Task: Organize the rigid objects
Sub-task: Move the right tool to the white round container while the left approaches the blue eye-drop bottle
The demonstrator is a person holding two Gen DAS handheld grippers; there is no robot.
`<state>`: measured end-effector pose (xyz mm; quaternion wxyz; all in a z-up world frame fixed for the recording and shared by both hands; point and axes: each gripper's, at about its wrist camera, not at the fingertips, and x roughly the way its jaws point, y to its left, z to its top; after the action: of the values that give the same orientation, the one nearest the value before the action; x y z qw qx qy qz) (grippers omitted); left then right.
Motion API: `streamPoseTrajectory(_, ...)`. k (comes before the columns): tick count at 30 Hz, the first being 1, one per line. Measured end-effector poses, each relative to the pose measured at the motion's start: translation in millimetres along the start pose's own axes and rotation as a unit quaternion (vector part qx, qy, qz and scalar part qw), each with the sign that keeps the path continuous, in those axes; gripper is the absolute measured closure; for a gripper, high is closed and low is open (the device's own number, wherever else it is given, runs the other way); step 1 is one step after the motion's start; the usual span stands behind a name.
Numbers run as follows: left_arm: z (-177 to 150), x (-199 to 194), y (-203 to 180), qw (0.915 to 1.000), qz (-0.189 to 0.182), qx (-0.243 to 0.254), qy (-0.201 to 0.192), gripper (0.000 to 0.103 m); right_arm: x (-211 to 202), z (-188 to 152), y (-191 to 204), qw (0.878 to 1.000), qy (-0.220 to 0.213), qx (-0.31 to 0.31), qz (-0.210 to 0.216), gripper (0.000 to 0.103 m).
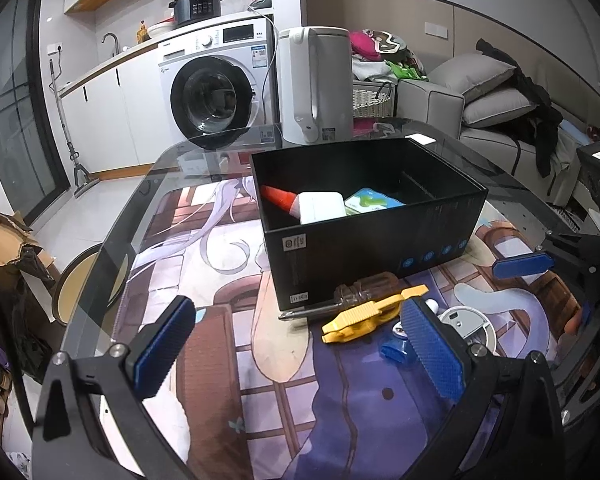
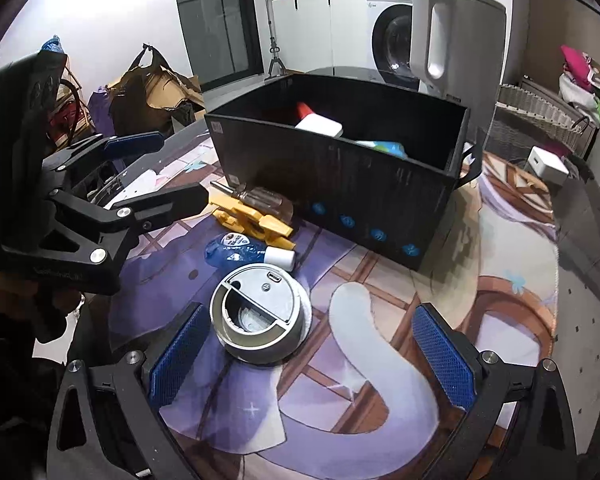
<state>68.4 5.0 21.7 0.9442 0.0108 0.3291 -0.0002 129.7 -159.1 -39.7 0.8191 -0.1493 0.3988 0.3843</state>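
Rigid objects lie in two groups on a glass counter (image 1: 100, 264) covered by a printed mat (image 2: 380, 360): some inside an open black box (image 1: 372, 236), the rest loose on the mat in front of it. Inside the box, a white glue bottle with an orange tip (image 1: 308, 204) and a blue-green packet (image 1: 374, 200) show only in part, their lower portions hidden by the near wall. At 6 o'clock of the box, a clear-handled screwdriver (image 1: 340, 300) lies beside a yellow clamp (image 1: 368, 312); the handle touches or nearly touches the box wall, which cannot be resolved. A blue item with a white cap (image 2: 248, 252) lies just beyond a round grey device (image 2: 260, 316); its label is too blurred to read, and in the left wrist view both are largely covered by a claw finger. A white kettle (image 1: 316, 84) stands at 12 o'clock behind the box. Left claw (image 1: 300, 356) is spread wide and empty, held low over the mat, pointing toward the box; in the right wrist view it enters from 9 o'clock. Right claw (image 2: 308, 356) is likewise spread and holds nothing, its fingers flanking the mat just short of the round device, whose near edge lies close to the left finger (image 2: 176, 356).
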Motion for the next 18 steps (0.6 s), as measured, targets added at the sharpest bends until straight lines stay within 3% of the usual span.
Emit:
streamPoseTrajectory(8,-1,4,-5,0.9999,0.0,0.008,0.008,0.0,14,0,7,1.0,0.011,0.002,-0.014,0.001)
streamPoseTrajectory(18,-3,7,-13,0.9995,-0.004,0.023,0.02,0.0,8,-2,-18,0.998,0.019,0.028,-0.043,0.0)
